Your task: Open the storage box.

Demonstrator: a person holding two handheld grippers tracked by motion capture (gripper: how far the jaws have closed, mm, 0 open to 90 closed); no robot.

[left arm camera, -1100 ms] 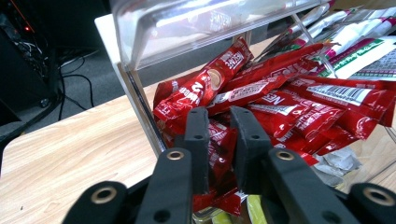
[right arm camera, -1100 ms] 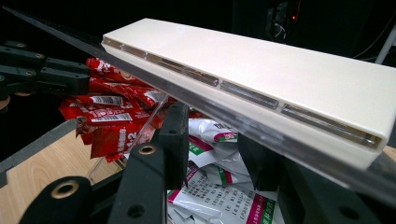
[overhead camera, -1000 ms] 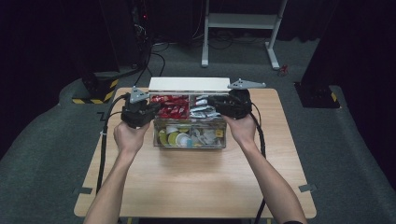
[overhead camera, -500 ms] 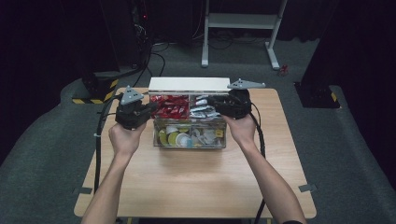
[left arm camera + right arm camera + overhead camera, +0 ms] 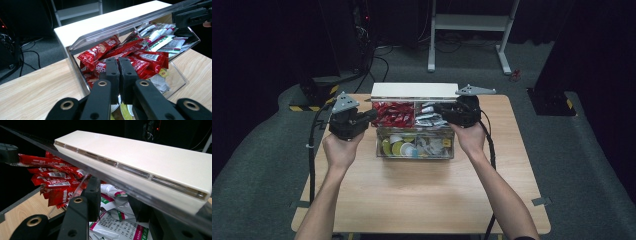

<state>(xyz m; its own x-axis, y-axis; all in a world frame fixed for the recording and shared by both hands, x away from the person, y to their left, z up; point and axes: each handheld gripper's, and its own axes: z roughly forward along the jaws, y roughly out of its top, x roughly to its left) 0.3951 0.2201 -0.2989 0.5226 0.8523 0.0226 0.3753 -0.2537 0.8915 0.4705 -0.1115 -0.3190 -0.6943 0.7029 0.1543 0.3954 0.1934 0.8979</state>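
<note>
A clear plastic box (image 5: 451,150) stands at the back of the wooden table (image 5: 412,200). It holds red packets (image 5: 393,112), white and green packets (image 5: 427,119) and round items (image 5: 397,147) in front. Its clear lid (image 5: 130,23) is raised, with a white strip (image 5: 150,157) along the back edge. My left gripper (image 5: 373,115) is shut and empty, just outside the box's left wall, pointing at the red packets (image 5: 105,50). My right gripper (image 5: 437,107) reaches in over the white packets (image 5: 112,222). Its jaws stand apart under the lid's clear panel, which lies across them.
Bare table stretches from the box to the near edge. Behind the table are a white metal frame (image 5: 472,30), cables (image 5: 382,60) on the grey floor and a black base with yellow stripes (image 5: 314,92) at the left.
My left gripper has drawn back a little to the left, away from the box's side. The right gripper and the raised lid have held still.
</note>
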